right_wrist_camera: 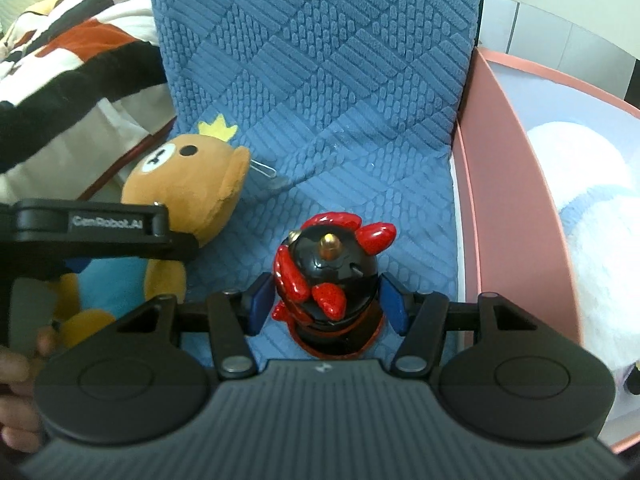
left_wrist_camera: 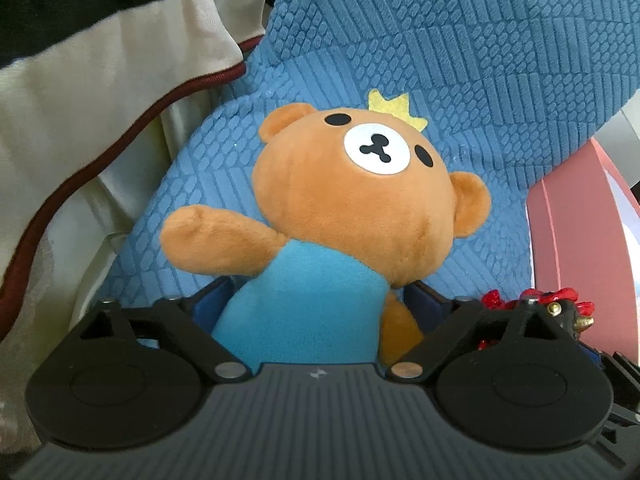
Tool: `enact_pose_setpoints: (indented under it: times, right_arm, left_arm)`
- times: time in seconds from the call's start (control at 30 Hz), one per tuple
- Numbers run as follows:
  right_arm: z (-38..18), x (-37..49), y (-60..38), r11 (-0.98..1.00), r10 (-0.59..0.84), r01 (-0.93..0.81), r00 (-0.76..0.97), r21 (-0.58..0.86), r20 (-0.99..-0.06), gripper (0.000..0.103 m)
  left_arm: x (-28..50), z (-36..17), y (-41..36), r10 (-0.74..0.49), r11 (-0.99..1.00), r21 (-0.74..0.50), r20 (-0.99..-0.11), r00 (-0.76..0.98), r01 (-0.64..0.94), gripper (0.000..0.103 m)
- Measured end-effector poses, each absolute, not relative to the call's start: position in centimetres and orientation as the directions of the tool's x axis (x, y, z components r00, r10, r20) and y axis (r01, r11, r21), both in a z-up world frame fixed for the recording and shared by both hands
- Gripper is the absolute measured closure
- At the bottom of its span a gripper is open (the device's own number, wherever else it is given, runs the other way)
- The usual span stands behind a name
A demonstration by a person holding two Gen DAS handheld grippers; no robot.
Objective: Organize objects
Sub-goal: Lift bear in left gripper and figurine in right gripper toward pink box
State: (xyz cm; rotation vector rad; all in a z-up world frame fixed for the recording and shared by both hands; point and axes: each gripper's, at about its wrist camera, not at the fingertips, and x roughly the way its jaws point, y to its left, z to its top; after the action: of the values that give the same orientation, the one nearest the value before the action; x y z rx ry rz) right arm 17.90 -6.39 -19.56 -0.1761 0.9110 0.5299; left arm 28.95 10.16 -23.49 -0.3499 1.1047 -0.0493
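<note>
Two grippers are engaged. Left gripper (left_wrist_camera: 316, 300): jaws astride the plush bear (left_wrist_camera: 340, 208) at its light-blue torso, blue pads against both flanks, gripping it. The bear lies on the blue textured cushion (left_wrist_camera: 460, 60), head at the far end, yellow crown on top. Right gripper (right_wrist_camera: 326, 302): jaws on either side of the black-and-red figurine (right_wrist_camera: 330, 276), which stands upright on the cushion; whether the pads touch it cannot be determined. The pink box (right_wrist_camera: 504, 184) stands right of the cushion, a striped blanket (right_wrist_camera: 80, 60) left.
</note>
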Motion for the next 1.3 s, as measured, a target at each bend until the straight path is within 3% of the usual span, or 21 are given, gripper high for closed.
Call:
enact_pose_setpoints:
  times: [0.23, 0.73, 1.3]
  right_arm:
    - [-17.6, 16.7, -7.9, 0.840, 0.400, -0.535, 0.493, 0.093, -0.773, 0.043]
    - [-12.9, 15.1, -12.4, 0.817, 0.461, -0.558, 0.481, 0.145, -0.746, 0.043]
    - [-5.0, 16.6, -18.1, 0.828, 0.489, -0.536, 0.541, 0.168, -0.684, 0.043]
  left_arm:
    - [27.4, -22.8, 10.5, -0.233, 0.929, -0.338, -0.851, 0.471, -0.152, 0.022]
    - [22.9, -18.1, 8.3, -0.298, 0.892, -0.424, -0.813, 0.500, -0.157, 0.022]
    - [21.7, -8.6, 2.1, -0.358, 0.869, -0.482, -0.765, 0.535, -0.107, 0.022]
